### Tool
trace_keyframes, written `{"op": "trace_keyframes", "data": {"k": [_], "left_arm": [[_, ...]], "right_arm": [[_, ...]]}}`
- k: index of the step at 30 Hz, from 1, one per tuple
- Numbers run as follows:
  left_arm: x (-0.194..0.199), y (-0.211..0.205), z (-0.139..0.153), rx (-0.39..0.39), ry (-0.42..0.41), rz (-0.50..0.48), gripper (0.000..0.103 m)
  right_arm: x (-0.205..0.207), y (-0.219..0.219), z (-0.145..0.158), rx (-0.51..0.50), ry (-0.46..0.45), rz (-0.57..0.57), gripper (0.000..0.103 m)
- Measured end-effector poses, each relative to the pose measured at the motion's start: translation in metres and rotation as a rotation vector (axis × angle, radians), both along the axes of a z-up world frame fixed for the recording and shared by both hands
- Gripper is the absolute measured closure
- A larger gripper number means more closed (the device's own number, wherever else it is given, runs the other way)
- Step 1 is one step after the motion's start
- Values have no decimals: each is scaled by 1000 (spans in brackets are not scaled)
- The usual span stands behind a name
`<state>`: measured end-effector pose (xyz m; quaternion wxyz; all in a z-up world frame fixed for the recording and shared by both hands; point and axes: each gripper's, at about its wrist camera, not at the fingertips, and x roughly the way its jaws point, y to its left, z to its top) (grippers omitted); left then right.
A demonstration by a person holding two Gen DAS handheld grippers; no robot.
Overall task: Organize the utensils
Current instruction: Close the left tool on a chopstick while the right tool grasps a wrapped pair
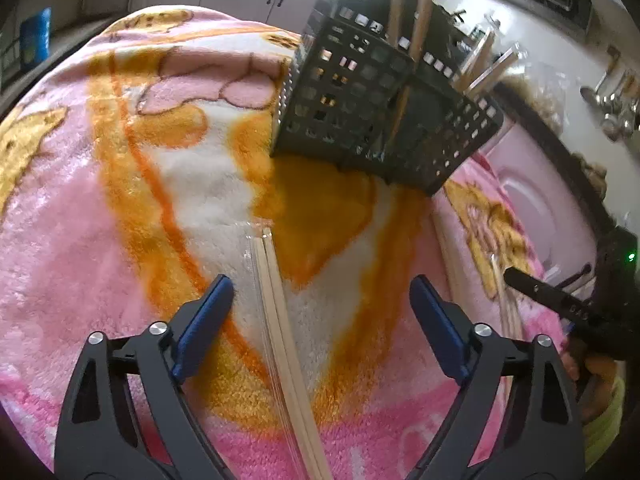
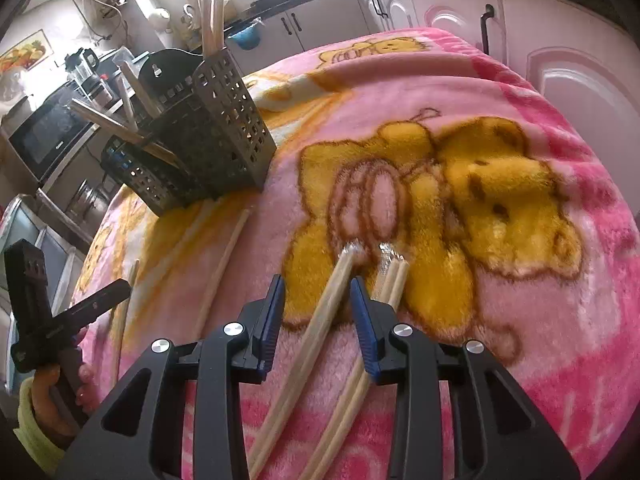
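On the blanket (image 1: 120, 208), both grippers' fingers stand open astride wrapped chopsticks (image 1: 280, 320), caddy (image 1: 380, 120) beyond

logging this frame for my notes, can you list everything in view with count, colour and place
fleecy pink and orange bear-print blanket: one, covers the whole work surface
dark perforated plastic utensil caddy: one, far side of blanket, holds several upright pale wooden chopsticks
clear-wrapped pale wooden chopstick pair: one, flat between the left tongs' fingers
wrapped chopstick pairs by the bear print: two, pale; one between the right tongs' fingers, the other just outside them
loose chopsticks: a few, pale, lying near the caddy
white kitchen cabinets: background
black microwave: one, background
left tongs: black, blue pads, open
right tongs: black, blue pads, around a pair, pads not touching
person's hand: yellow-green sleeve
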<state>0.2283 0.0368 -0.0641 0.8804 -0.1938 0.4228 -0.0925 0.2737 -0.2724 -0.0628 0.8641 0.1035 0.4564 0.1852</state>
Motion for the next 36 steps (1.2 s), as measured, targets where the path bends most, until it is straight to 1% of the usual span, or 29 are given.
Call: {"op": "trace_keyframes", "data": {"k": [1,3,6,8,11,13,15,16,18,19,21,23,26,27,28,29,32,36], "left_arm": [[1,3,0,-14,5,4,27],[4,7,-1,-34,13,10,35],[11,9,-1,-32,27,10,41],[17,6,0,-15,35,5,43],[22,0,1,23,41,3,44],[24,-3,1,40,39,5,48],[26,-7,0,63,38,11,55],[26,-8,0,74,37,11,57],[28,-11,0,109,38,6,64],[27,-11,-1,120,40,4,65],[31,-15,-1,158,51,-4,68],[33,-16,-1,172,59,-9,71],[38,-18,0,198,70,-14,82],[39,-18,0,201,73,-18,84],[41,-18,1,200,73,-24,91],[43,-17,1,184,70,-35,100],[47,-18,1,158,73,-53,102],[48,-25,7,125,60,-86,102]], "right_arm": [[2,0,0,-9,6,-5,70],[7,0,-2,-15,27,-5,70],[16,1,-7,-15,79,-6,70],[21,3,-8,-17,100,-12,70],[29,7,-7,-51,130,-26,71],[33,12,-7,-84,142,-28,72],[36,17,-7,-118,147,-30,74],[37,18,-7,-127,150,-29,75],[39,21,-7,-139,151,-32,76],[40,21,-8,-134,156,-36,79],[43,22,-9,-121,166,-43,82],[46,20,-9,-112,177,-49,88],[49,17,-9,-81,197,-50,92],[50,16,-9,-69,202,-48,93],[50,15,-9,-58,207,-48,94],[51,14,-9,-47,212,-50,94],[52,9,-8,-18,215,-59,95],[48,3,-1,24,191,-56,96]]}}
